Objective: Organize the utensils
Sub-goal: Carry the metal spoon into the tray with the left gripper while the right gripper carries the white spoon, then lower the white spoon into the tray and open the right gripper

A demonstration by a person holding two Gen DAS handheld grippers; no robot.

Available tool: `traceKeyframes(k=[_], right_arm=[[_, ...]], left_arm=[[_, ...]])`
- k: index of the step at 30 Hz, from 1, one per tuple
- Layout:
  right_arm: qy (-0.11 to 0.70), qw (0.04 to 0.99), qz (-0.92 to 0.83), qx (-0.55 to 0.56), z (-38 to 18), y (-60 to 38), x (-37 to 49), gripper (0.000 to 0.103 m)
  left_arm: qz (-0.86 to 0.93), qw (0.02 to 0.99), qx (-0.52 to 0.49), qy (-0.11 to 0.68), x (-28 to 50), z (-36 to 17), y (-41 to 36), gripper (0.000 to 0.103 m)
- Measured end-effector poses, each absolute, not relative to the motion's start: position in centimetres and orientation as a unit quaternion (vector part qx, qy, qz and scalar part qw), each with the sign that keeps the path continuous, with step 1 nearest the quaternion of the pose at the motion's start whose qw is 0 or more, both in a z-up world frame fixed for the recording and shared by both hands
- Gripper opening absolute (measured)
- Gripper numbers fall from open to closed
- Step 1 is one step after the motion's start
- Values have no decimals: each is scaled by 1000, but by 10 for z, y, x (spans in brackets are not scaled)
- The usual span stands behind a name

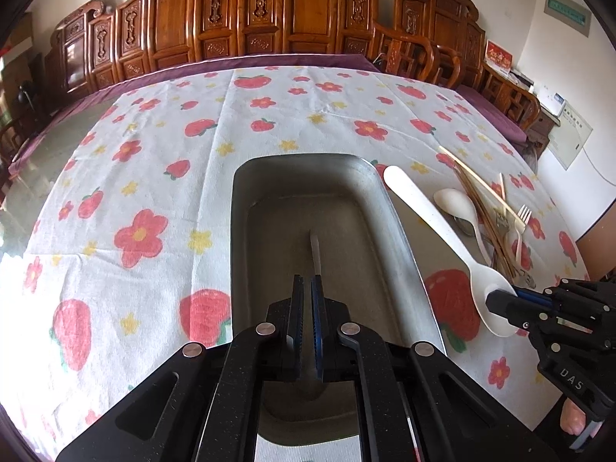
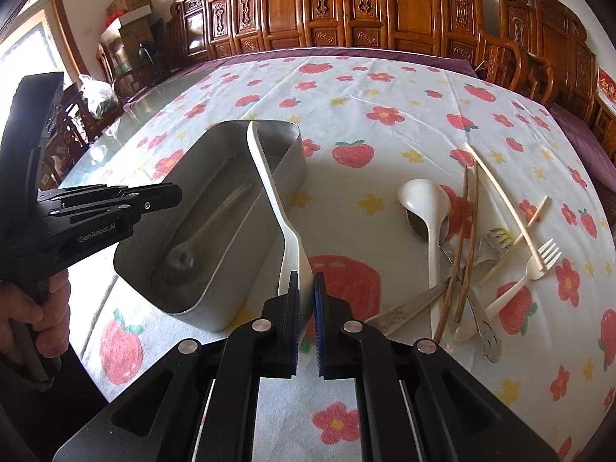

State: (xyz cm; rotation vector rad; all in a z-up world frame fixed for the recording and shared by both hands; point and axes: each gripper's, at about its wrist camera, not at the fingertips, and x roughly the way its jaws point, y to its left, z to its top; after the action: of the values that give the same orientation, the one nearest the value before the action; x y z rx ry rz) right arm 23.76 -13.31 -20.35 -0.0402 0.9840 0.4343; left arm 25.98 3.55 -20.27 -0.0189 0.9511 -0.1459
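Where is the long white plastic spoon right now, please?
The long white plastic spoon is clamped by its bowl in the right gripper, handle angled above the metal tray.

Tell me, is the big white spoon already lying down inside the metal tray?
No, the white spoon is pinched by its bowl in the right tool, its handle sticking up over the metal tray.

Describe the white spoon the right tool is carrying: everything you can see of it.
The white spoon looks like matte plastic, one piece, with a long flat handle that widens to a rounded end. The right tool is shut on its bowl. Its handle reaches out above the metal tray, crossing the tray's near rim; whether it touches that rim cannot be told. No damage shows.
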Motion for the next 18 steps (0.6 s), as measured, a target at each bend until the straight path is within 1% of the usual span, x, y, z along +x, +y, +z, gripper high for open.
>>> traceKeyframes(k=[11,18], right_arm=[[471,857,211,-4,-191,-93,243,8],[488,849,200,18,-193,-69,253,8]], left_arm=[[-51,913,-15,404,245,-162,67,5],[-37,918,-31,394,243,-154,95,5]])
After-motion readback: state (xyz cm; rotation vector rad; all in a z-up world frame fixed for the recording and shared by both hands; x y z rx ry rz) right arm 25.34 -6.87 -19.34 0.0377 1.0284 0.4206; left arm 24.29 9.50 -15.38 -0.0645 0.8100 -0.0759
